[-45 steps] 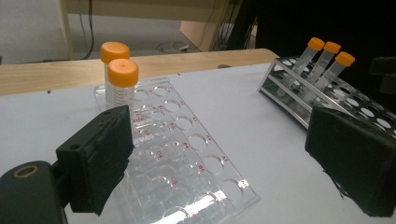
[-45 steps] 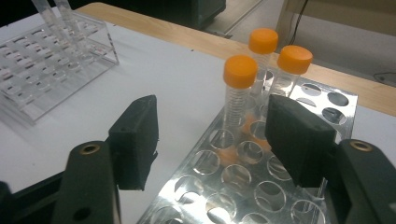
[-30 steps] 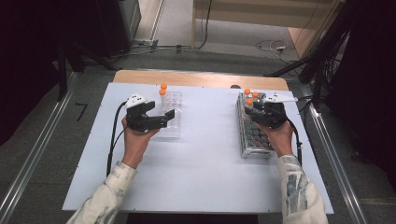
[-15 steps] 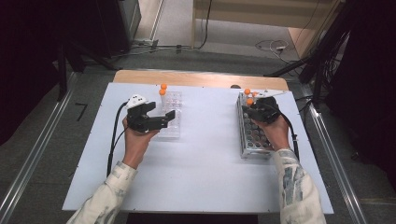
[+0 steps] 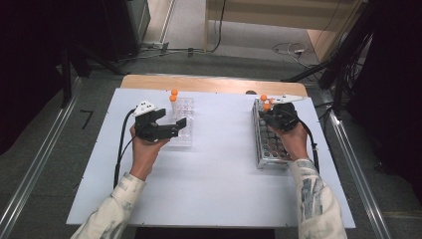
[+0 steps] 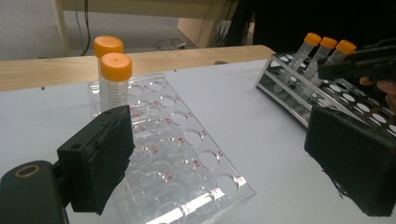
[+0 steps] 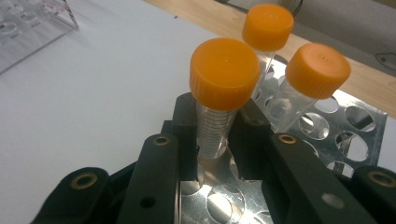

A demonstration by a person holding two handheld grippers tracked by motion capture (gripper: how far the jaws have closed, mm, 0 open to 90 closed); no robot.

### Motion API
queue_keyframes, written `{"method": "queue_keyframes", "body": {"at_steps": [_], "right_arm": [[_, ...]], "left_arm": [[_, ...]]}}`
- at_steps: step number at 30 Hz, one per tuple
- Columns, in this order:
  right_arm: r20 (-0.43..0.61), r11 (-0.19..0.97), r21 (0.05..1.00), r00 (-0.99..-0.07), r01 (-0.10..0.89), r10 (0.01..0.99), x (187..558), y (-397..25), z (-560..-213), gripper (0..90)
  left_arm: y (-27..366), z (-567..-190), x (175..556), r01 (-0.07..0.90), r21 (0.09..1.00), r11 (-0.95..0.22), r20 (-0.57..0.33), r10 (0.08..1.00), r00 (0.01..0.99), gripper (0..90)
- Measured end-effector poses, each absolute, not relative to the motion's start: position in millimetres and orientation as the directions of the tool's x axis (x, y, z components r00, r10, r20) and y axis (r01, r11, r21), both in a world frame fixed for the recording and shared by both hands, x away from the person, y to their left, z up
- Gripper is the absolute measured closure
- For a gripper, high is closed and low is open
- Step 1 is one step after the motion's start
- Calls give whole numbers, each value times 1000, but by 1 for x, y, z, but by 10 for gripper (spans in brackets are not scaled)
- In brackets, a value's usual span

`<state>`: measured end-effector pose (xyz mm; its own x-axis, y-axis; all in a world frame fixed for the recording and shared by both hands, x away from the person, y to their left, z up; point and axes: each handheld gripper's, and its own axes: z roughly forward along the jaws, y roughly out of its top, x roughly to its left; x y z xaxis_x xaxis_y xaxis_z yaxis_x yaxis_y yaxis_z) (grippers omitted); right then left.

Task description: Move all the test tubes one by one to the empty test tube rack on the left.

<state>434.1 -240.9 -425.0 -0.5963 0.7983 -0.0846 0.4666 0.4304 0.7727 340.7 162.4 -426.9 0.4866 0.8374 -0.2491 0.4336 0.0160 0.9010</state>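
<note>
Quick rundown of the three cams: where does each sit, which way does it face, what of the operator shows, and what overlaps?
High view: above the person's side, facing forward and down on the white table; both forearms, left gripper, right gripper.
Left gripper view: rides the left gripper, looks across the clear rack toward the metal rack; own jaws wide apart.
Right gripper view: rides the right gripper, close on a tube clamped between its jaws.
Shared: both racks and the orange-capped tubes.
</note>
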Motion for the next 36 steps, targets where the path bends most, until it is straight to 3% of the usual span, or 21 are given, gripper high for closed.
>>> {"method": "queue_keyframes", "body": {"at_steps": [19,36], "right_arm": [[-26,316,868,-600,382,800,408,-253,-379,715],[-52,432,843,-753,319,656,373,-187,-388,716]], "left_arm": [[160,-426,339,434,901,2,-246,827,506,91],[150,-421,332,421,907,-14,-240,804,545,104]]}}
